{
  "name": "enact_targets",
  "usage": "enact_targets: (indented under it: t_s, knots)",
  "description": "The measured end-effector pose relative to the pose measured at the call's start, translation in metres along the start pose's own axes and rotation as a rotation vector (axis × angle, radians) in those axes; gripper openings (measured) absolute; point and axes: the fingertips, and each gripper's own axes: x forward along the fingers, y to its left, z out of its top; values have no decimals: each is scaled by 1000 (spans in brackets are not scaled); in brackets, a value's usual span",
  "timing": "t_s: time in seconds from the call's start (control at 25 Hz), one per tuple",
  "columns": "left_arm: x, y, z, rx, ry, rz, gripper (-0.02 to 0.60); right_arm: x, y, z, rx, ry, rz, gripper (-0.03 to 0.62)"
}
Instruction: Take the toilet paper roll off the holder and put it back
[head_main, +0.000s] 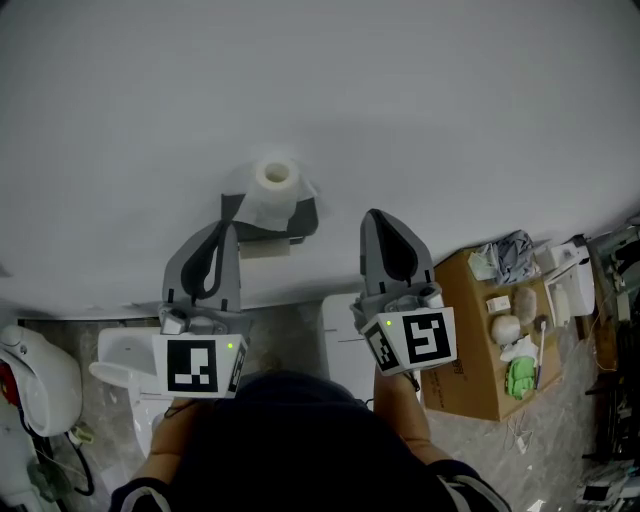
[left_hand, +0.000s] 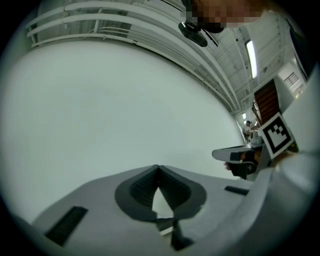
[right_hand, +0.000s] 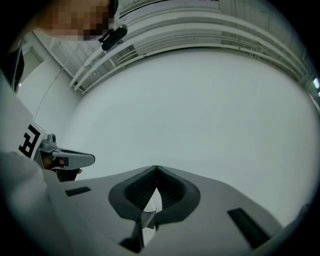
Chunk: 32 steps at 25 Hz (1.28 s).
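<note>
Paper roll (head_main: 273, 185) sits on holder (head_main: 301, 216) on wall, loose sheet hanging down. Left gripper (head_main: 224, 232) near holder's left side, shut tight, nothing in it. Right gripper (head_main: 377, 218) off to holder's right, shut too, empty.

Risks:
- shut gripper only pokes roll, may knock it off holder
- hard squeeze squashes soft roll
- loose sheet may tear

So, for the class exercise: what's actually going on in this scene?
A person holds up two handheld grippers in front of a white wall. The toilet paper roll sits on its holder on that wall. The left gripper and the right gripper both have their fingers shut on nothing, and neither is gripping the roll. Taking it off has not started.
</note>
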Motion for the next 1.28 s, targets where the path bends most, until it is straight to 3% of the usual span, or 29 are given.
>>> enact_targets:
  t_s: [0.28,0.44,1.28]
  knots:
    - [-9,-15,-1,16,17,0,-2,-9,1,-7,38,-1,16,15]
    - [-13,-22,1,22,13,18,-2,-18,-4,-9,-7,4,-15,15]
    - [-29,-48,9,36,7,83,-2,-32,-9,-8,18,-8,78,15]
